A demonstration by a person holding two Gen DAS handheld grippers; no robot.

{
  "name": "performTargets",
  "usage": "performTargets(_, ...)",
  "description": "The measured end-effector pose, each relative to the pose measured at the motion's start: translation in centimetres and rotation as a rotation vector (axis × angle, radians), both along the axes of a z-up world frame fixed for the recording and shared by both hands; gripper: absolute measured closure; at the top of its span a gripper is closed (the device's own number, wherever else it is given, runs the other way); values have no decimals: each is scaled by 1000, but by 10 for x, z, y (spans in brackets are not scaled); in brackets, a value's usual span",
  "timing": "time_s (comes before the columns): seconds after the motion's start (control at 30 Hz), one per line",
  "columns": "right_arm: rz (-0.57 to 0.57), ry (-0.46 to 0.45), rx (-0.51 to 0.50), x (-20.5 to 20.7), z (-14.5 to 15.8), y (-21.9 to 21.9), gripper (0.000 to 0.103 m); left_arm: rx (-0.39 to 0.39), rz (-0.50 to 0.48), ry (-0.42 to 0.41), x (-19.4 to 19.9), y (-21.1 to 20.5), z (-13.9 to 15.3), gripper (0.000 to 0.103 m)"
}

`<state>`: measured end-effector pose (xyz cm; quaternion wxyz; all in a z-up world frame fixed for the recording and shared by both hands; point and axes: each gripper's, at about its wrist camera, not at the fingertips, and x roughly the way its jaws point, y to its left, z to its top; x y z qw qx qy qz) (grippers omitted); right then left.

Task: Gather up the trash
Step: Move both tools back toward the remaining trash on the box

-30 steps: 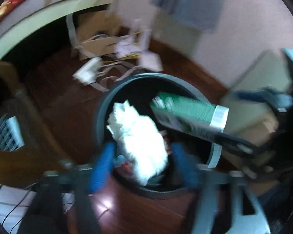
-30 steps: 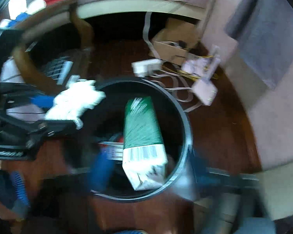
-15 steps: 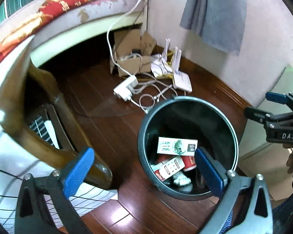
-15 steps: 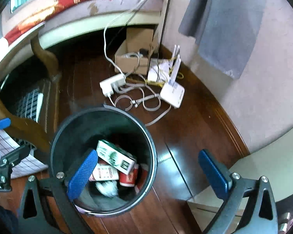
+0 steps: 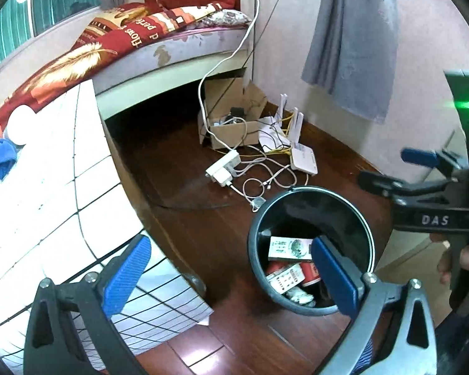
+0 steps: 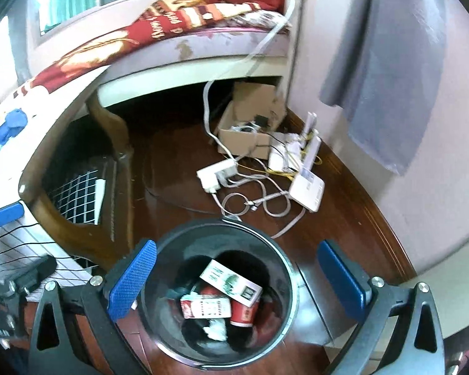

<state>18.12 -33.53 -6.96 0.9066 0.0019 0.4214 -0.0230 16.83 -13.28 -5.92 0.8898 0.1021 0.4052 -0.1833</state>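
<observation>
Fingers [image 5: 126, 276] of both grippers spread empty above the bin [image 6: 292, 287] holding cartons [image 6: 231, 282], with router [image 6: 308, 189], cables [image 6: 253, 201] and cardboard box [image 6: 240, 139] beyond on the floor [image 5: 178, 168].

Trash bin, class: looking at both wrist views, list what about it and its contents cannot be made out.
- Left wrist view: part of the trash bin interior is hidden behind a pad of the open left gripper.
- Both views: print on the green-and-white carton is too small to read.
- Right wrist view: the white scrap at the bottom is too blurred to identify.
- Whatever lies beneath the cartons is covered.
</observation>
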Motion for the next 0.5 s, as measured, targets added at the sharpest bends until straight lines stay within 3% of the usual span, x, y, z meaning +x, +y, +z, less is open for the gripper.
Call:
performTargets(0.2,56,-47,-61,3,16,31,0,-19,55,-36,-6,24,15,0)
performTargets(0.5,126,-105,-32,-1,30,64,0,-35,163,-88,-10,75,36,0)
